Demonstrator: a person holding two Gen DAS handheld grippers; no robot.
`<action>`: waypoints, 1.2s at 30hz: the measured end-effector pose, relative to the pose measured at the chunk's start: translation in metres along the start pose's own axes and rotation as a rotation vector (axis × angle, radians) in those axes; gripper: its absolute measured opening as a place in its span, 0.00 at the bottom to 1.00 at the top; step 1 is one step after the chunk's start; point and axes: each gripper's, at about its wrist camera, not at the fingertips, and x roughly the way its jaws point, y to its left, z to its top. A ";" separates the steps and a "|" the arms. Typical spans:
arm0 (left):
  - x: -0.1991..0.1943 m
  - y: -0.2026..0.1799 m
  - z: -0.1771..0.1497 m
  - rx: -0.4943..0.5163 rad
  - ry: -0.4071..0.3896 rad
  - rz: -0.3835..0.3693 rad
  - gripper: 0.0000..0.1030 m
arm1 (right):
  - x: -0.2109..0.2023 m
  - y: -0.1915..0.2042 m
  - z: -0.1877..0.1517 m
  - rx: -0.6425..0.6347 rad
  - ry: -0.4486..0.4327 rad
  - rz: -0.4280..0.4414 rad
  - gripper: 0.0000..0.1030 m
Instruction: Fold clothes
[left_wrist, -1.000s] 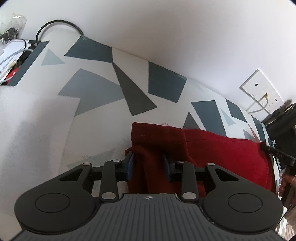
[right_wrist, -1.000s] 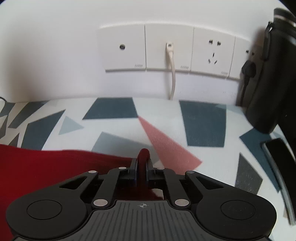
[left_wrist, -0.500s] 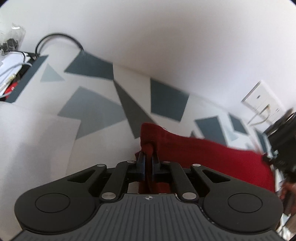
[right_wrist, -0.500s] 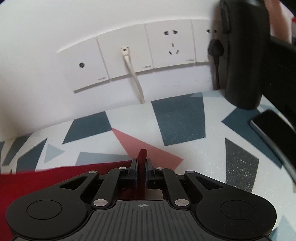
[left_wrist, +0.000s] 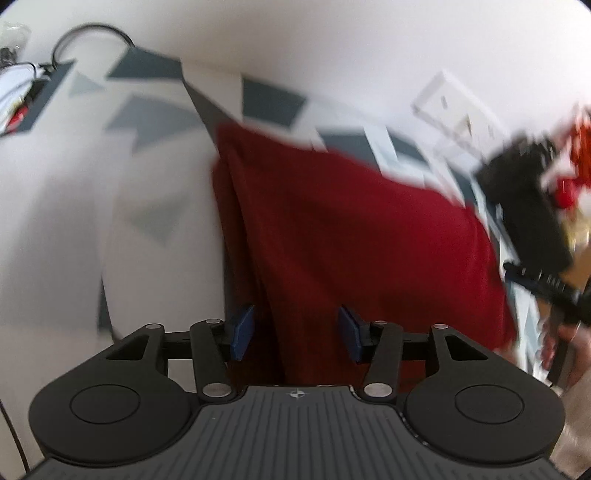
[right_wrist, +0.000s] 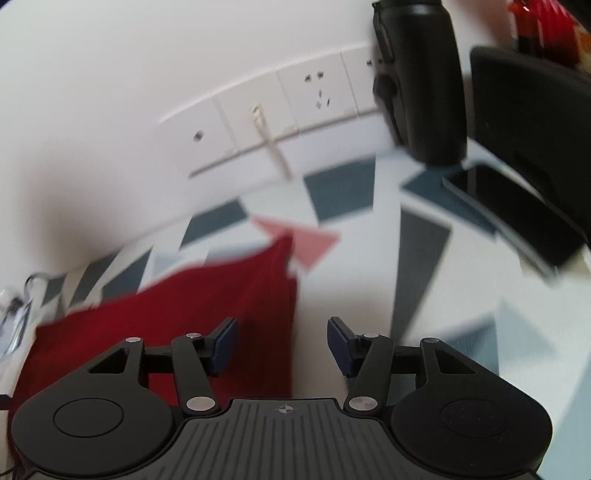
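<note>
A dark red garment (left_wrist: 351, 236) lies folded flat on a white table cover with grey and blue triangles (left_wrist: 155, 122). My left gripper (left_wrist: 295, 334) hovers over the garment's near left part, its jaws opening, blue pads clear of the cloth. In the right wrist view the same red garment (right_wrist: 192, 302) spreads to the left, its right edge running under my right gripper (right_wrist: 282, 345). That gripper's jaws are opening too, and the pads press on nothing. The other gripper's black body and a hand (left_wrist: 561, 343) show at the right edge of the left wrist view.
Wall sockets (right_wrist: 295, 107) with a white cable line the back wall. A black cylindrical container (right_wrist: 421, 81), a dark phone (right_wrist: 491, 192) and a black object sit at the right. Cables (left_wrist: 26, 85) clutter the far left corner. A white sheet (left_wrist: 48, 236) lies left of the garment.
Both grippers had pinched folds of the red cloth; now both have let go and pulled back toward the near side. The garment lies flat, and both views are motion-blurred.
</note>
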 end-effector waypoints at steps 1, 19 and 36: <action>0.002 -0.002 -0.008 0.009 0.008 0.011 0.51 | -0.006 0.002 -0.010 0.000 0.015 -0.004 0.52; -0.022 0.022 -0.049 0.024 0.065 0.018 0.03 | -0.054 0.022 -0.080 -0.025 0.162 -0.045 0.06; -0.040 0.039 0.002 -0.059 -0.036 0.010 0.73 | -0.025 0.041 -0.041 -0.025 -0.014 -0.105 0.98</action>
